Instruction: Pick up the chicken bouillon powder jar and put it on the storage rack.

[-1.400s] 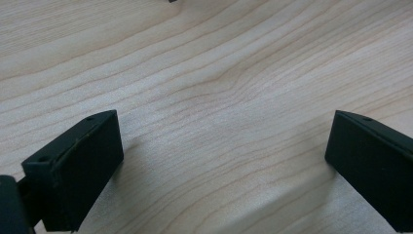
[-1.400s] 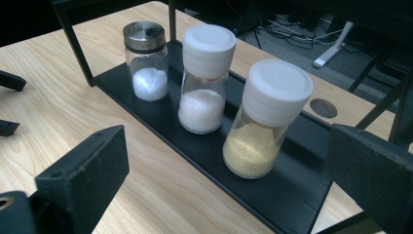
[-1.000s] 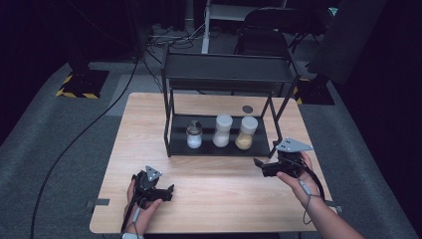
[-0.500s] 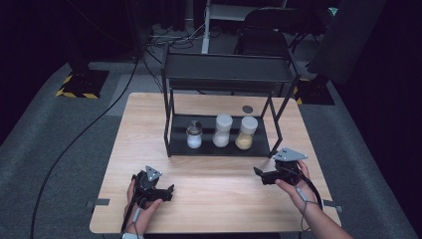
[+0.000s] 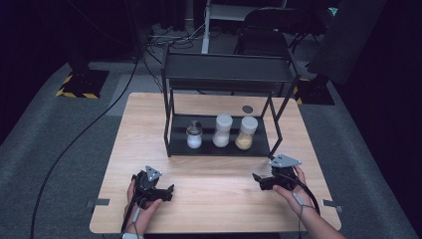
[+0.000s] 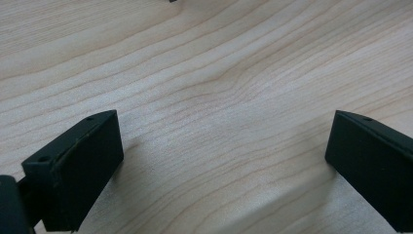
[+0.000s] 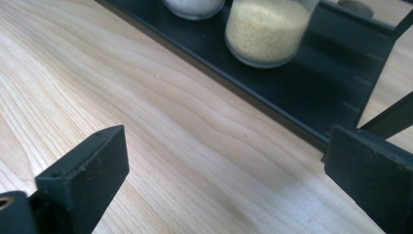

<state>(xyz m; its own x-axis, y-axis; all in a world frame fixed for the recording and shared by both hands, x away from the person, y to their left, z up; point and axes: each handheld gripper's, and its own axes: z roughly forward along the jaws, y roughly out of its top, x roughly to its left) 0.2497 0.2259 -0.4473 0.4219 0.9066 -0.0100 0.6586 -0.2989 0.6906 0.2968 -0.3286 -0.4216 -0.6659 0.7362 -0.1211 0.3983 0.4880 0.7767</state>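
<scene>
- the jar of yellow grains stands upright on the bottom shelf of the black rack, rightmost of three, and it is the jar nearest the right tool; in the right gripper view the same jar sits just beyond the shelf's front lip.
- the right tool rests low over the worktop, near the rack's front right corner; its jaws stand wide apart and hold nothing.
- judging from this, the step in hand is a reach for that jar: go in level over the front lip, straddle the jar's body below the white cap, and close only once both jaws flank it.
- the white-filled jar stands just beside it on the left, so the inner jaw has to slip through a narrow gap; a skewed entry could nudge or tip either jar.
- the rack's right front post and the slanted brace behind it crowd the outer jaw, and the upper shelf limits any lift, so the jar likely has to come out forward.
- the small glass jar with a dark lid stands farther left, apart from the path.
- the left tool lies near the worktop's front edge, released, jaws spread over bare wood, well apart from the rack.
- a dark round disc lies behind the rack.
</scene>
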